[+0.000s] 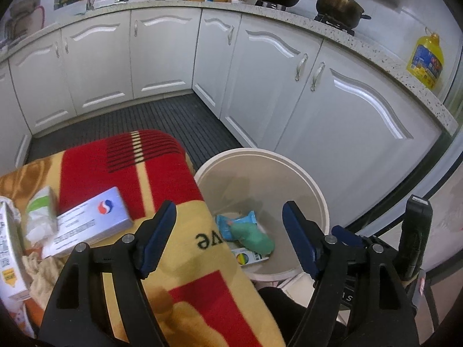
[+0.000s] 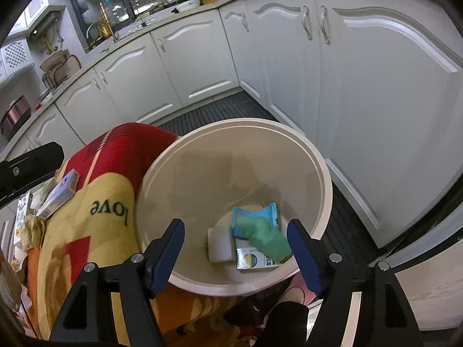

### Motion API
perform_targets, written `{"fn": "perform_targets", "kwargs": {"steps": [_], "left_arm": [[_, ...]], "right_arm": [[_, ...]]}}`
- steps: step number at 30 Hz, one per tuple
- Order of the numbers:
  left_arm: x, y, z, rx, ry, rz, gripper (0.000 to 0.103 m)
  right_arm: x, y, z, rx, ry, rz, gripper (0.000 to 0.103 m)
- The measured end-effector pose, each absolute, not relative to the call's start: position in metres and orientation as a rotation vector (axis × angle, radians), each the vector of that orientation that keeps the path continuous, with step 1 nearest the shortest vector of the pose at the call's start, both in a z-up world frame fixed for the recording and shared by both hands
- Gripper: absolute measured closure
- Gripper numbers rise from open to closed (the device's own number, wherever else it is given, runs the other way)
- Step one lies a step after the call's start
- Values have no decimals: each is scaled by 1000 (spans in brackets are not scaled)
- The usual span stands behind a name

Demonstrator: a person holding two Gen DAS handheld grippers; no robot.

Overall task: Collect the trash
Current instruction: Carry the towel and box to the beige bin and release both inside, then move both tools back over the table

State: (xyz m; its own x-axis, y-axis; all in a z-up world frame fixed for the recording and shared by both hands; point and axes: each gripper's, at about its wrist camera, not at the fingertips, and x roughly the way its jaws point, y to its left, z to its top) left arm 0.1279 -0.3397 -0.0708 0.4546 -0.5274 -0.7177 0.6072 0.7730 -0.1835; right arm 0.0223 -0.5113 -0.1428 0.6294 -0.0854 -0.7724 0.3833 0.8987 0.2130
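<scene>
With both your left gripper [image 1: 228, 240] and right gripper [image 2: 235, 256] agape and empty over the round cream plastic bin [image 2: 325, 173] (drop apparently done), swing left of the jaws for the silver-blue cardboard box [image 1: 92, 219].

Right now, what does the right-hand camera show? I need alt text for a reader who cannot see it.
The open right gripper hangs empty over a round white bin holding a green wad, a blue packet and small boxes. A red-and-yellow blanket lies left of the bin, white kitchen cabinets behind.
</scene>
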Motion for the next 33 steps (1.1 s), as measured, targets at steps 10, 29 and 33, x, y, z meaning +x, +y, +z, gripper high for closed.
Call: {"fn": "perform_targets", "kwargs": {"steps": [10, 29, 33], "left_arm": [[111, -308, -49, 101, 788, -657, 28], [84, -194, -19, 56, 714, -551, 28], [81, -171, -17, 51, 709, -523, 28]], "right_arm": [[14, -485, -121, 355, 814, -241, 29], [7, -388, -75, 257, 761, -85, 22], [9, -367, -71, 235, 760, -49, 22]]}}
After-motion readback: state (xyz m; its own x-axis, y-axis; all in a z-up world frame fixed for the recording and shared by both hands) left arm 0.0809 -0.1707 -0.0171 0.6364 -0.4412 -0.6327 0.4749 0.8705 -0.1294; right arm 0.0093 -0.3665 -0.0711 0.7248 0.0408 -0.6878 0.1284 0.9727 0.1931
